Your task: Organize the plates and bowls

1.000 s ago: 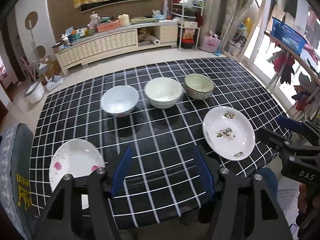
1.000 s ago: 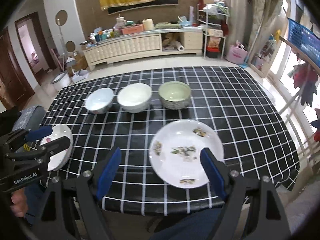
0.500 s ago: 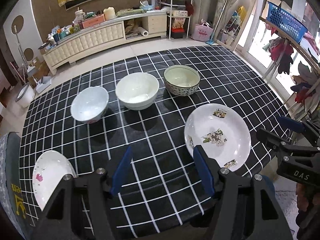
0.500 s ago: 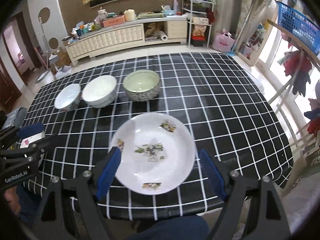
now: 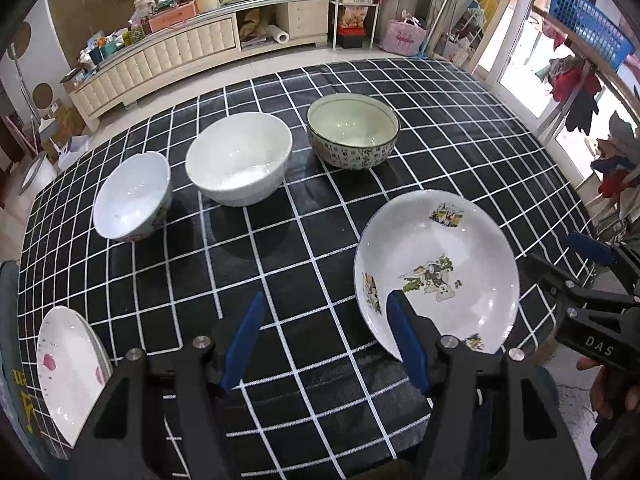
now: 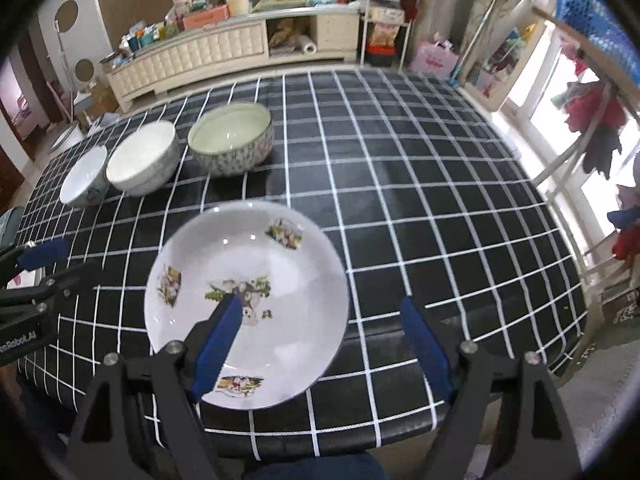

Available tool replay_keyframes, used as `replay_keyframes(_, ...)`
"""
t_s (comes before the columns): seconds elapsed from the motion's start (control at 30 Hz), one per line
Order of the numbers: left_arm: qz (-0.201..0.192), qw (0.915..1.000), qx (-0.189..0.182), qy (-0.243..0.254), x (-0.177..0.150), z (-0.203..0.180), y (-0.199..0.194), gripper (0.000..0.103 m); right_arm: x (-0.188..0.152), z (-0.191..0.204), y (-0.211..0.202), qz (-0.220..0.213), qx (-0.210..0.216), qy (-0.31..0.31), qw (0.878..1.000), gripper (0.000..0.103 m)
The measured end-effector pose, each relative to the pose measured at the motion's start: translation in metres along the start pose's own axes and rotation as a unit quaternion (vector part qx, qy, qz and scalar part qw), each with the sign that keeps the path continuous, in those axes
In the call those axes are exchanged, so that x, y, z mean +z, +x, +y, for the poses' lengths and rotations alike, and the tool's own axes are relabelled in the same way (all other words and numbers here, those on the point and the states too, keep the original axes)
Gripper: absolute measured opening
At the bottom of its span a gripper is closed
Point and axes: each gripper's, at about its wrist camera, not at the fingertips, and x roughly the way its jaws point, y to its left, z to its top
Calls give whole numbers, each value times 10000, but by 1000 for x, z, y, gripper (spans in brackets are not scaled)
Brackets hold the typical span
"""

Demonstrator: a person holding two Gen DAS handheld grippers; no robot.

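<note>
Step in hand: we judge that we are lining up the right gripper (image 6: 320, 344) on the round white ceramic plate with printed pictures (image 6: 280, 280), at the near right of the worktop.
Right fingers: spread wide and empty; one blue finger (image 6: 218, 338) hangs over the plate's middle, the other past its right rim.
Left fingers: the left gripper (image 5: 324, 344) is half spread, pinching nothing, above bare cloth left of that plate.
Doing it well: we should bring one finger under the rim and one above, then close on the edge only, keeping the plate level.
Other dishes: a white plate with pink flowers (image 5: 68, 364) sits at the near left; three bowls line the far side, small white (image 5: 130, 196), larger plain white (image 5: 240, 156) and green-patterned (image 5: 352, 132).
Surface: a black tablecloth with a white grid (image 5: 304, 240), smooth and probably slippery.
Room: a long cream cabinet (image 6: 224, 56) heaped with clutter, far against the wall.
</note>
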Motion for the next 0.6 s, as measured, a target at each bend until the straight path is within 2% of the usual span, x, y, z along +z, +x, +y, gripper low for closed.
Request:
replay_keyframes(0.33, 306, 9990, 12, 317, 2, -17, 45, 61, -4, -16, 32, 379, -69, 185, 9991, 84)
replay_keyframes(0.5, 443, 9983, -95, 360, 2, -21, 60, 61, -2, -19, 47, 550, 1, 242, 9982, 75)
replay_keyframes(0.57, 508, 9979, -99, 385, 2, -22, 67, 61, -3, -20, 53, 608, -22, 267, 9978, 58)
replay_keyframes(0.6, 548, 9977, -125, 385, 3, -22, 70, 59, -3, -21, 56, 646, 29, 292, 9975, 54)
